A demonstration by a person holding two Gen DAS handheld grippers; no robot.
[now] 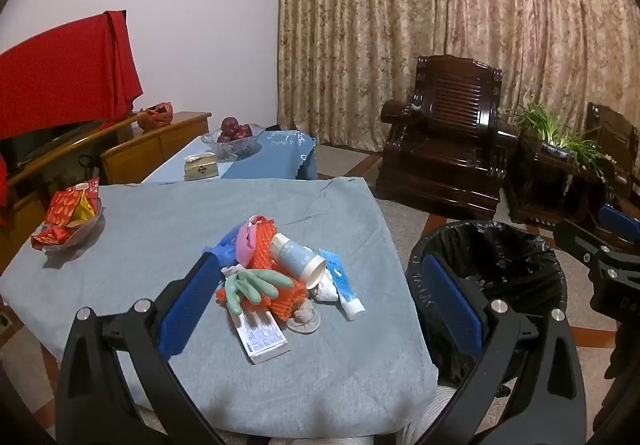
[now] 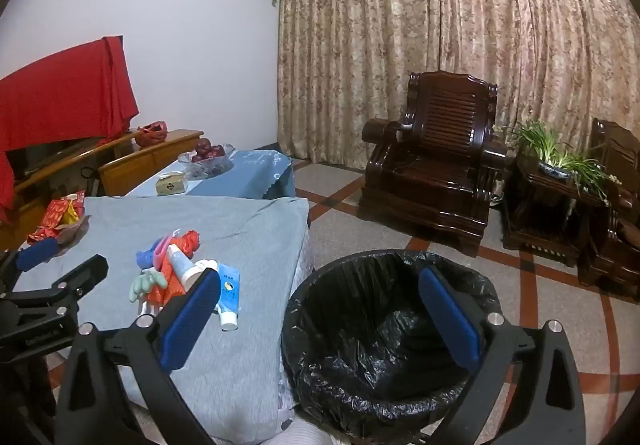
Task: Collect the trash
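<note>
A pile of trash lies on the grey-blue tablecloth (image 1: 160, 237): orange foam netting (image 1: 264, 245), a green glove (image 1: 252, 285), a pale blue cup (image 1: 298, 259), a blue-white tube (image 1: 344, 289), a white box (image 1: 262, 337), crumpled tissue (image 1: 306, 319). The pile also shows in the right wrist view (image 2: 176, 273). A bin with a black liner (image 2: 384, 329) stands on the floor right of the table, also seen in the left wrist view (image 1: 500, 265). My left gripper (image 1: 320, 301) is open and empty above the pile's near side. My right gripper (image 2: 320, 321) is open and empty above the bin's rim.
A glass dish of red snack packets (image 1: 70, 221) sits at the table's left edge. Behind are a blue-covered low table with a fruit bowl (image 1: 234, 135) and tissue box (image 1: 200, 167), a wooden cabinet, dark wooden armchairs (image 2: 432, 165) and a potted plant (image 2: 556, 157).
</note>
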